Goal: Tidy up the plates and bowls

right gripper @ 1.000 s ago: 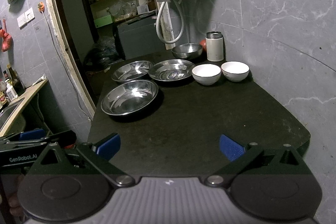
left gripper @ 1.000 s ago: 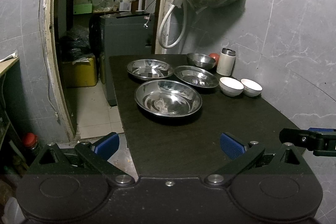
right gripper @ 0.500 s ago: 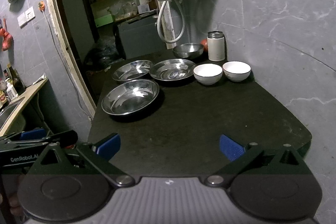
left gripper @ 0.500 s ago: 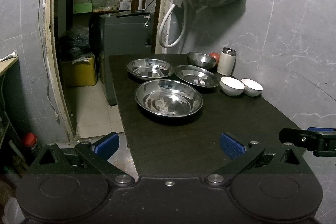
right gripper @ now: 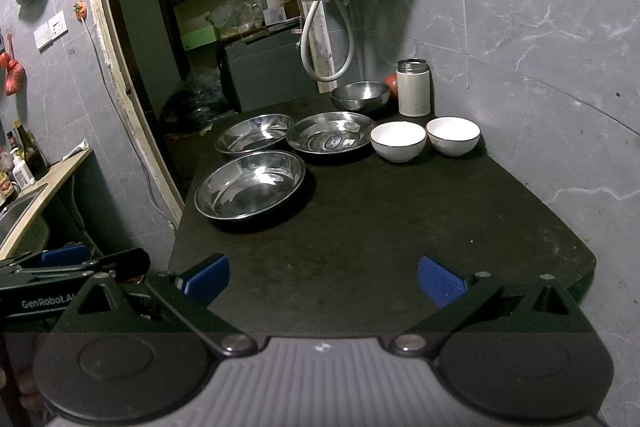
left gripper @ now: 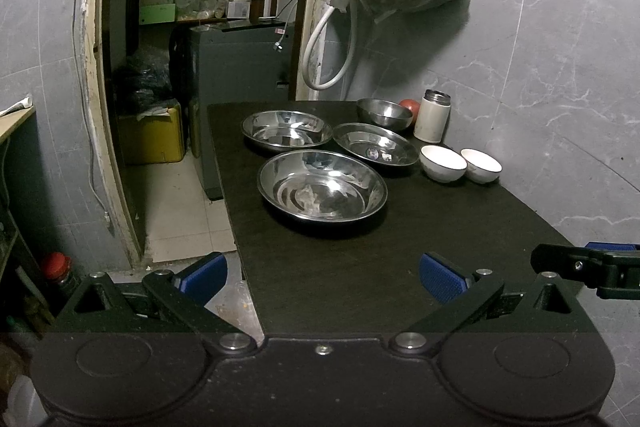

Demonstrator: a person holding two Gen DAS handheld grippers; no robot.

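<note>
Nothing is stacked yet. I hold the left gripper (left gripper: 322, 277) and right gripper (right gripper: 322, 277) short of the counter (right gripper: 400, 227), fingers spread wide, empty. Three steel plates (left gripper: 322, 185) lie side by side; two white bowls (right gripper: 398, 141) and a steel bowl (right gripper: 360, 95) sit behind, all unsorted.
</note>
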